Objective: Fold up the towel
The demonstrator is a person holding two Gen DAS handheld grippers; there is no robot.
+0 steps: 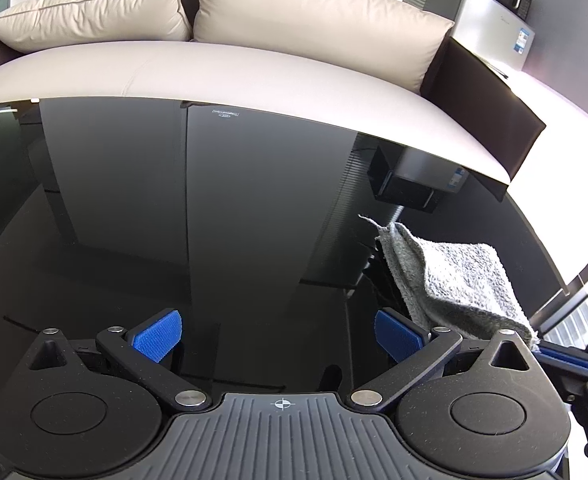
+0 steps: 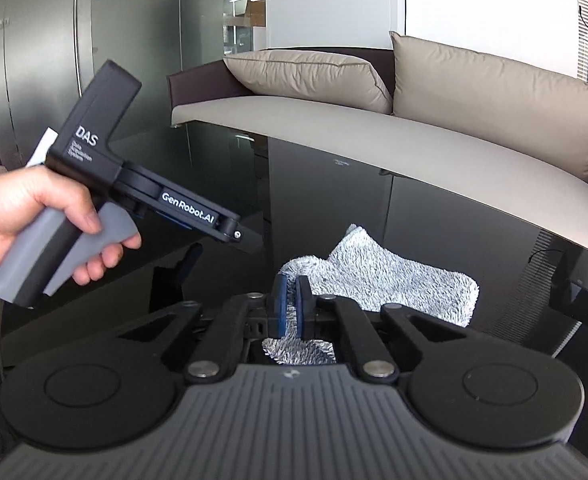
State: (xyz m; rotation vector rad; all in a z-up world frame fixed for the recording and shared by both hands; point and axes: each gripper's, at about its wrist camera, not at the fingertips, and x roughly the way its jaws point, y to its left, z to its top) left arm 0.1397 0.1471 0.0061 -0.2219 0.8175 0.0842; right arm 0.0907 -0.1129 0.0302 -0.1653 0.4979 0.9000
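Right gripper (image 2: 289, 304), angled downward, pinches the grey towel (image 2: 390, 284) on the worktop (image 1: 173, 200); left gripper (image 1: 277, 338) hovers, jaws spread.

Grey fluffy towel (image 2: 390, 284), small and shaggy, sits crumpled on the glossy black table (image 1: 213, 208). Its near corner is lifted off the glass, while the rest drapes down, loosely doubled over.

The towel (image 2: 394, 284) is mottled grey and white, the table (image 1: 173, 200) glossy black, the sofa cushions (image 1: 314, 20) beige, the tool pads (image 1: 157, 336) blue.
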